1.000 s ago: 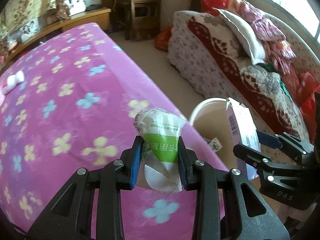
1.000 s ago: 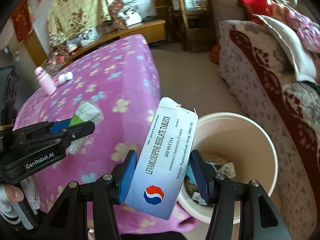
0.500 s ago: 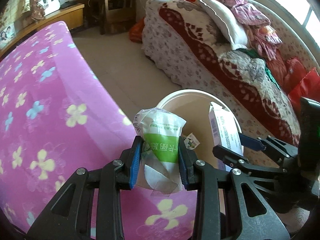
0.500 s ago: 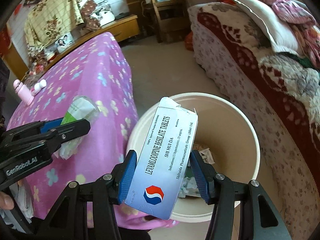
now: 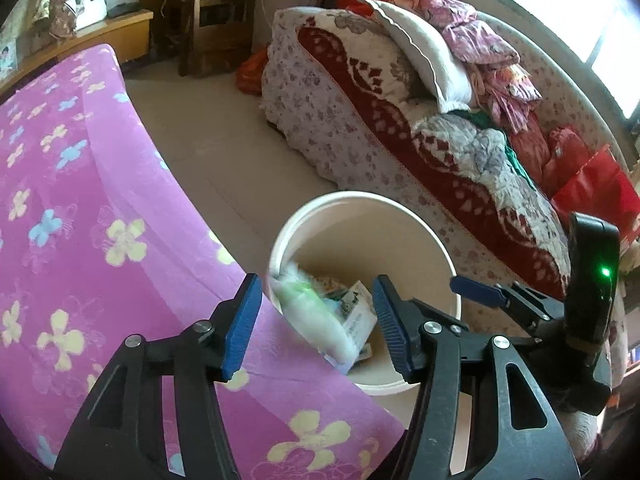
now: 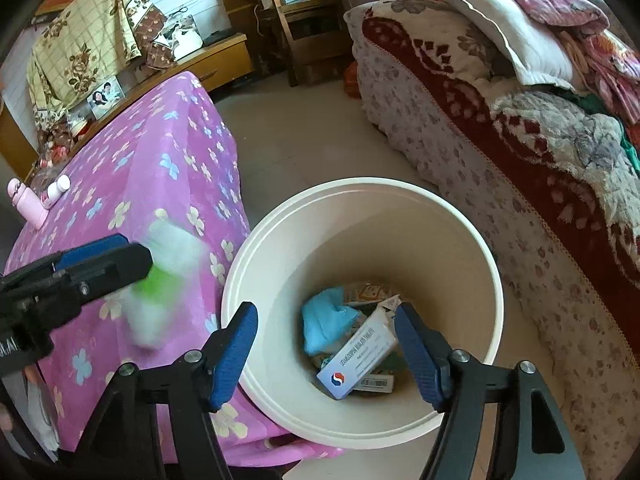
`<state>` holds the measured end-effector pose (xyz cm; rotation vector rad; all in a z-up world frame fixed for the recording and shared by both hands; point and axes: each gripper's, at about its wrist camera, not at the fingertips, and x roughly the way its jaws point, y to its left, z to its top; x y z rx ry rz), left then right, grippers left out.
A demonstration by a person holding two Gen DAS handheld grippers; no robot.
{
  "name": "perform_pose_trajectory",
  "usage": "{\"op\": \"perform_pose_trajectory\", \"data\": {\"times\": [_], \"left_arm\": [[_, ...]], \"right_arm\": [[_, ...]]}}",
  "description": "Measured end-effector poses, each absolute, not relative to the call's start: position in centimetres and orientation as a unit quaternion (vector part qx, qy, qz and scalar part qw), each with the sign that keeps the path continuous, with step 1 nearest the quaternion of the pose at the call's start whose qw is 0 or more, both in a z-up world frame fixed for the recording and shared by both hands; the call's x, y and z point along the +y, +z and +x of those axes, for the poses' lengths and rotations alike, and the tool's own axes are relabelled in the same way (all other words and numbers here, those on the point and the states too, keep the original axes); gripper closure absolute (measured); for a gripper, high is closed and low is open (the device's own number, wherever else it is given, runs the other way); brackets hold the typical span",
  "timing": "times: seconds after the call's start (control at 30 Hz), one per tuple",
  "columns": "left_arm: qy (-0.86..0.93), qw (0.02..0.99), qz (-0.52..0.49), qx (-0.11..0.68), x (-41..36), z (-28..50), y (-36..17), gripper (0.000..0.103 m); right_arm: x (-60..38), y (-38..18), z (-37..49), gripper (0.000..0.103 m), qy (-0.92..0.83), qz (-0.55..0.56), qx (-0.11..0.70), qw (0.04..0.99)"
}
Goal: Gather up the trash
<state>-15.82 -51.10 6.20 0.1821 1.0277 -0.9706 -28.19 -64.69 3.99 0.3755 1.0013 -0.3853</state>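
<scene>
Wrapper [image 5: 316, 316]: green-white, motion-blurred, at bin's 9 o'clock rim.
Tablet box [image 6: 362, 354]: tilted, inside bin [image 6: 400, 190].

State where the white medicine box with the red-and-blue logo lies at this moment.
The medicine box lies tilted at the bottom of the cream bucket, beside a blue crumpled piece, seen in the right wrist view between the open right gripper.

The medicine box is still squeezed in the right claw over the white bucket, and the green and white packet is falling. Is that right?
Not quite. The right claw is open and holds nothing. The medicine box already lies inside the white bucket, on the other trash, as the right wrist view shows. The rest is right: the green and white packet is a blur in mid-air beside the open left claw.
</scene>
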Motion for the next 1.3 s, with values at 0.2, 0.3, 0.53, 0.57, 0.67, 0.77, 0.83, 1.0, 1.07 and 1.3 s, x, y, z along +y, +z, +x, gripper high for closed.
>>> {"op": "perform_pose_trajectory", "data": {"times": [0.2, 0.3, 0.53, 0.57, 0.67, 0.77, 0.83, 1.0, 1.07, 1.3], "left_arm": [[-0.451, 0.759, 0.084, 0.461, -50.5, -16.1, 7.0, 0.041], [-0.430, 0.777, 0.095, 0.450, -49.5, -16.3, 7.5, 0.042], [-0.388, 0.819, 0.090, 0.412, -46.5, -16.4, 9.1, 0.042], [-0.380, 0.827, 0.092, 0.404, -45.9, -16.5, 9.4, 0.042], [-0.356, 0.847, 0.106, 0.381, -44.7, -16.9, 10.2, 0.042], [-0.355, 0.854, 0.101, 0.366, -43.2, -17.3, 10.9, 0.042], [-0.357, 0.857, 0.092, 0.359, -42.3, -17.5, 11.4, 0.042], [-0.358, 0.865, 0.091, 0.339, -40.9, -18.5, 12.9, 0.042], [-0.359, 0.869, 0.088, 0.329, -40.3, -19.1, 13.5, 0.042], [-0.364, 0.879, 0.070, 0.300, -38.1, -20.7, 15.6, 0.041]], "right_arm": [[-64.2, 4.8, -28.8, 0.034, -0.185, 0.180, 0.464, 0.847], [-63.7, 5.4, -29.1, 0.034, -0.190, 0.169, 0.458, 0.852], [-61.5, 7.5, -29.8, 0.034, -0.208, 0.146, 0.427, 0.868], [-61.2, 7.9, -29.9, 0.034, -0.211, 0.145, 0.421, 0.870], [-60.2, 8.9, -30.3, 0.034, -0.218, 0.144, 0.403, 0.877], [-59.1, 10.1, -30.7, 0.034, -0.228, 0.140, 0.384, 0.883], [-58.4, 10.8, -31.0, 0.034, -0.236, 0.136, 0.372, 0.887], [-56.7, 13.1, -31.8, 0.034, -0.253, 0.125, 0.341, 0.897], [-56.0, 13.9, -32.0, 0.034, -0.259, 0.116, 0.332, 0.900], [-53.7, 17.1, -33.6, 0.030, -0.268, 0.098, 0.294, 0.912]]}}
